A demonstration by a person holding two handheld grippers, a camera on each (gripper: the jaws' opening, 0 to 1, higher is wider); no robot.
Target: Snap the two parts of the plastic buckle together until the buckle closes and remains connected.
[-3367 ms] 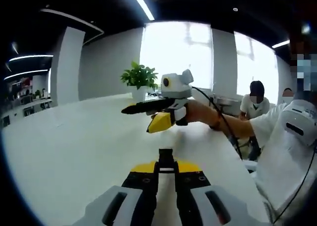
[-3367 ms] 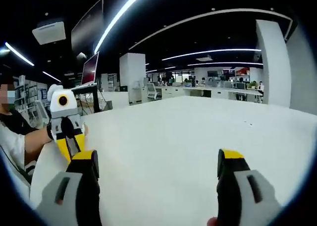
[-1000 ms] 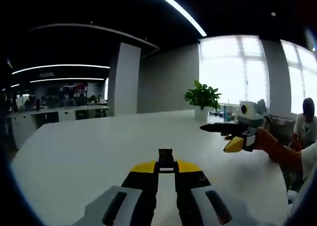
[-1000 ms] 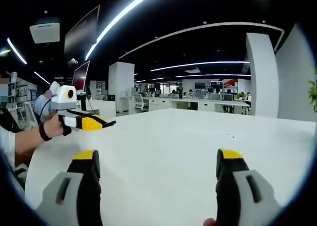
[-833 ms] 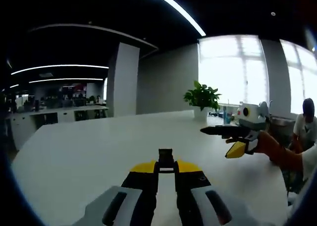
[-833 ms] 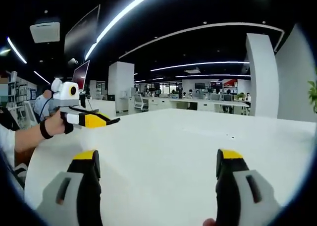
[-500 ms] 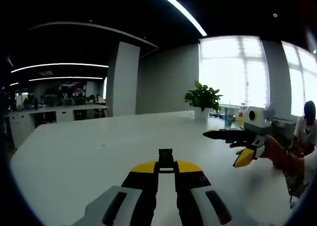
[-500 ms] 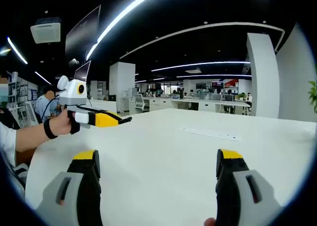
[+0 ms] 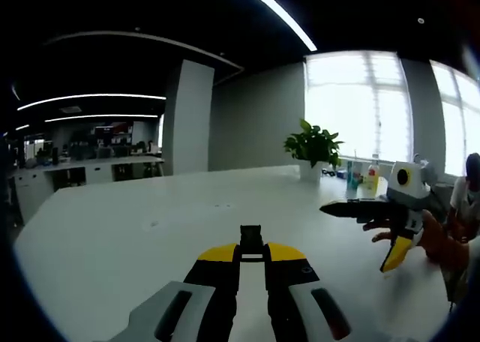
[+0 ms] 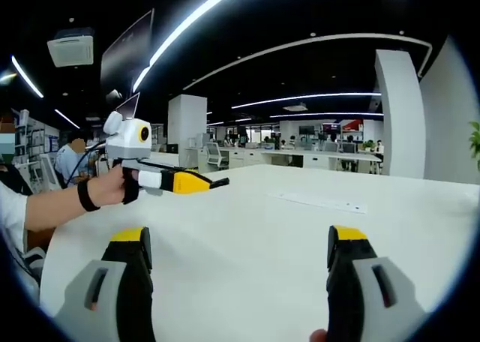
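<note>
My left gripper (image 9: 251,246) rises from the bottom of the left gripper view, its yellow-tipped jaws nearly together on a small black buckle part (image 9: 251,235) that pokes up between them. In the right gripper view that left gripper (image 10: 217,183) reaches in from the left in a person's hand, a black tip showing at its end. My right gripper (image 10: 238,241) stands wide open above the white table (image 10: 247,222) with nothing between its jaws. The left gripper view shows the right gripper (image 9: 356,235) at the right, held in a hand, jaws spread.
A potted plant (image 9: 315,143) and some bottles (image 9: 361,178) stand at the table's far side by the windows. A thin paper strip (image 10: 319,202) lies on the table. People sit at the left edge (image 10: 71,151). Desks and pillars fill the background.
The left gripper has moved farther in over the table in the right gripper view. The right gripper sits farther right and lower in the left gripper view. Neither grip has changed.
</note>
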